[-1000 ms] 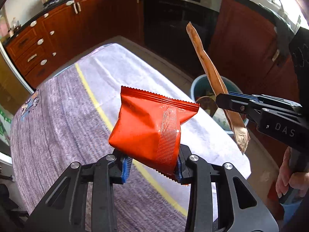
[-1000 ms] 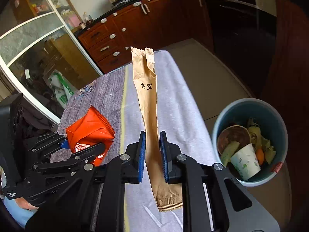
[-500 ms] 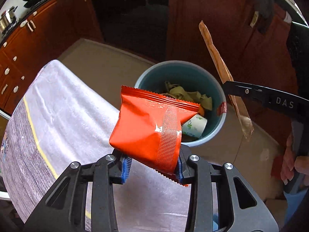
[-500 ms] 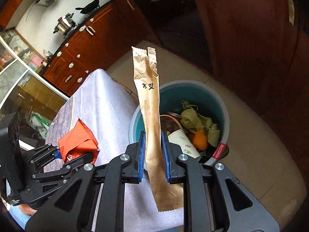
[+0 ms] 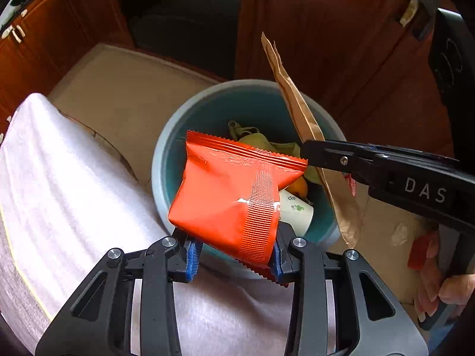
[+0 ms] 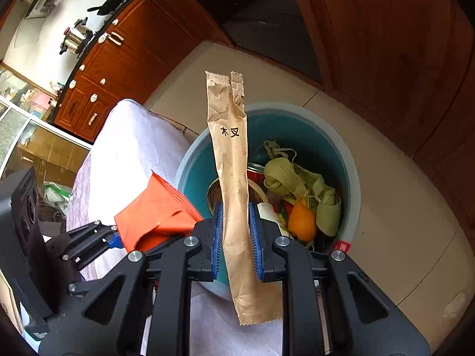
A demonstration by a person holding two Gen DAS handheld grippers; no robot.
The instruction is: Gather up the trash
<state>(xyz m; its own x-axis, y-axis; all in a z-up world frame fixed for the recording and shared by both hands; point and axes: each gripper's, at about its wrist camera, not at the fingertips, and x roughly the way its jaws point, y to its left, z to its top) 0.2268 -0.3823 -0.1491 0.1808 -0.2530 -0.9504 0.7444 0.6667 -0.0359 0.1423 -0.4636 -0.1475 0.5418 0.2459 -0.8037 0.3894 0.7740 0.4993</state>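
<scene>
My left gripper (image 5: 234, 255) is shut on a crumpled red snack bag (image 5: 234, 195), which hangs over the near rim of a blue trash bin (image 5: 160, 160). My right gripper (image 6: 236, 237) is shut on a long brown paper cutlery sleeve (image 6: 233, 160), held upright above the same bin (image 6: 353, 184). In the left wrist view the sleeve (image 5: 299, 112) and the right gripper (image 5: 308, 151) reach in from the right. The right wrist view shows the red bag (image 6: 157, 210) at lower left. The bin holds a paper cup (image 5: 297, 210), an orange (image 6: 301, 222) and green peels (image 6: 297, 178).
The bin stands on a beige tiled floor (image 6: 400, 237), against the end of a table under a white cloth (image 5: 59, 178). Dark wooden cabinets (image 6: 386, 44) close in behind it. A person's hand (image 5: 445, 290) grips the right tool. A pot (image 6: 74, 37) sits on the far counter.
Both grippers have swung off the table and down toward the bin, each keeping its load. The bin now fills the middle of both views, with the bag and sleeve above it.
</scene>
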